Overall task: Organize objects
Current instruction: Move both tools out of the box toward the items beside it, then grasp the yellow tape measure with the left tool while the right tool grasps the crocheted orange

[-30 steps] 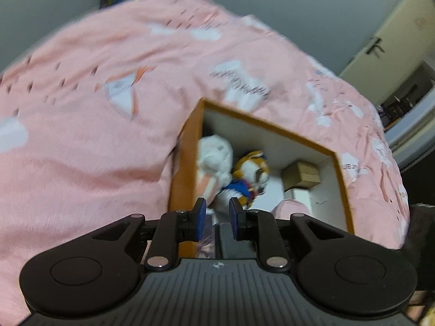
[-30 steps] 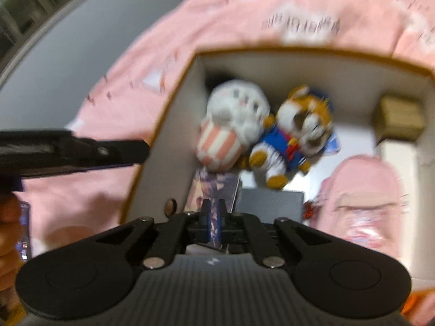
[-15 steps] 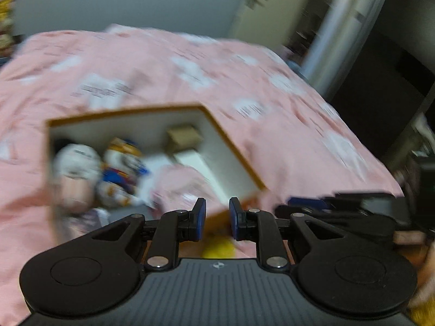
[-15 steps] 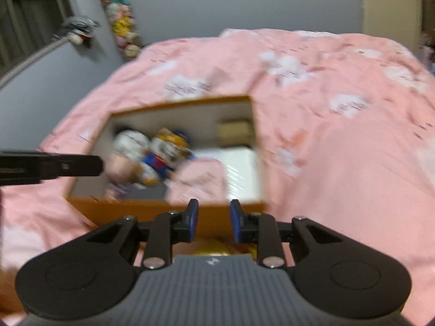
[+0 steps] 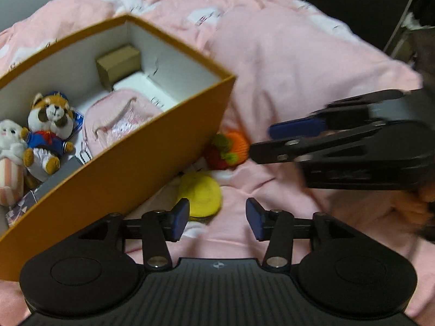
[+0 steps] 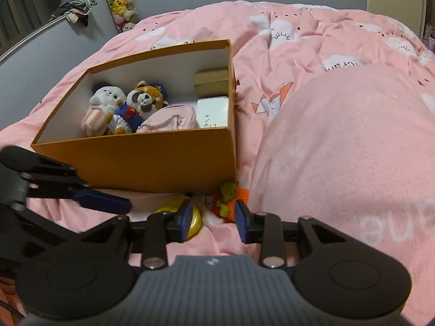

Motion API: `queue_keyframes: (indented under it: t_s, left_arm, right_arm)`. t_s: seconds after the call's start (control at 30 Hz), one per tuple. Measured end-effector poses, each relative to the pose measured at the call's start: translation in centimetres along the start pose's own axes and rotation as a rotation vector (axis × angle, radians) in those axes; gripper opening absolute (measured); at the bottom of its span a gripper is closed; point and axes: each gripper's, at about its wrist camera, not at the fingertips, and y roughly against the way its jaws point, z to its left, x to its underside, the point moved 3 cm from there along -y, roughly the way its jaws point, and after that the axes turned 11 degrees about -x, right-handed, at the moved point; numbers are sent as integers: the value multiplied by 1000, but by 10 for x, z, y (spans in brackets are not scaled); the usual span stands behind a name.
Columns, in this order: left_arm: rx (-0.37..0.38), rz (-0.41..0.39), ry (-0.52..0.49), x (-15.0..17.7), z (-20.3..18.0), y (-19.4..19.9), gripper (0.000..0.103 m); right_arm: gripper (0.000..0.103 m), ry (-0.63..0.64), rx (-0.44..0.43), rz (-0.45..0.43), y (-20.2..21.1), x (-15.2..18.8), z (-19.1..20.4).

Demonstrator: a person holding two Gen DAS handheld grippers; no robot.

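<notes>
both jaws opening with nothing between them: left gripper (image 5: 217,218) and right gripper (image 6: 213,223) hover over the pink duvet (image 6: 339,141) just in front of the orange box (image 6: 141,160). one yellow disc toy (image 5: 199,194), lying flat, sits ahead of the left jaws by the box's near wall; one red-orange-green knit toy (image 6: 229,199), heading unclear, lies ahead of the right jaws at the box's near corner. two plush animals, one pink pouch (image 6: 170,121) and one brown carton (image 6: 212,81) fill the box.

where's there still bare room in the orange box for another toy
In the orange box, bare floor shows only as a strip by the far wall, between the raccoon plush and the small tan box. The white plush, pink pouch and white box crowd the rest.
</notes>
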Motion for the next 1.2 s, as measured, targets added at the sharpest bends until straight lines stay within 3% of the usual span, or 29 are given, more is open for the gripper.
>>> queue_keyframes:
  t_s: [0.27, 0.57, 0.87, 1.2]
  left_arm:
    - [-77, 3, -28, -1, 0, -39, 62]
    - [-79, 9, -51, 6, -2, -56, 60]
    - [-38, 12, -32, 16, 14, -33, 57]
    - [-1, -31, 56, 20, 39, 11, 57]
  right_arm:
    - [36, -26, -42, 3, -8, 1, -9]
    - [36, 21, -36, 35, -20, -4, -7]
    - [44, 276, 51, 132, -46, -14, 3]
    - [50, 345, 66, 233, -75, -3, -10]
